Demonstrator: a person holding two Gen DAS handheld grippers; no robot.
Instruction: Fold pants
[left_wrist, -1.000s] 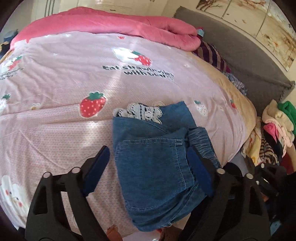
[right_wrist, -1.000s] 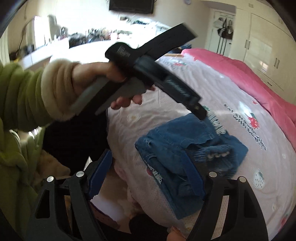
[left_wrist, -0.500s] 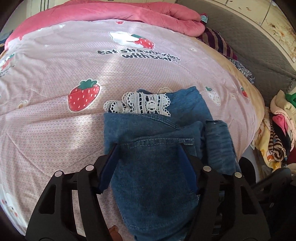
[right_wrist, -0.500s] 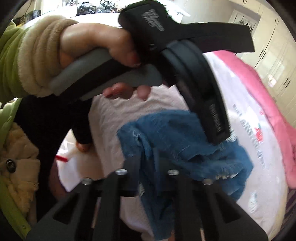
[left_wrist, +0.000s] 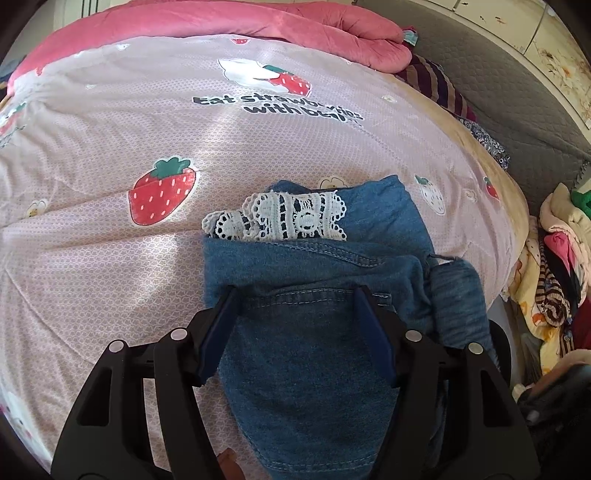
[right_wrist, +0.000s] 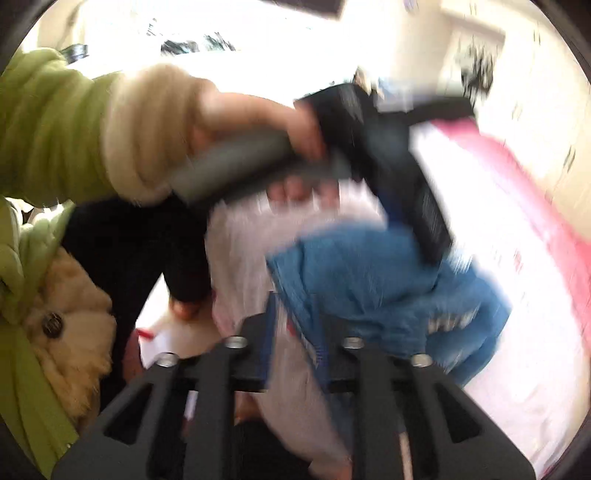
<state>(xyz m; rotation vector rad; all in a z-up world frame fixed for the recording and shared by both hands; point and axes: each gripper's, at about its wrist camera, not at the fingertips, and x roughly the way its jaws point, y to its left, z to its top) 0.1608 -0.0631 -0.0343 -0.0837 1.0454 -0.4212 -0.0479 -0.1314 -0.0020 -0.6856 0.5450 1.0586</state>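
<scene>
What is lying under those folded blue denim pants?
Under the folded blue denim pants lies a pink strawberry-print quilt. White lace trim peeks from beneath the top fold. The quilt's pattern directly beneath the pants is covered.

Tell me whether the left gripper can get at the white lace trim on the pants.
Probably yes. The left gripper sits open over the denim pants, and the lace trim lies exposed just ahead of its fingertips, with nothing covering it.

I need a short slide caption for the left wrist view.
Open left hand-held gripper straddling folded denim pants on a strawberry-print quilt.
</scene>
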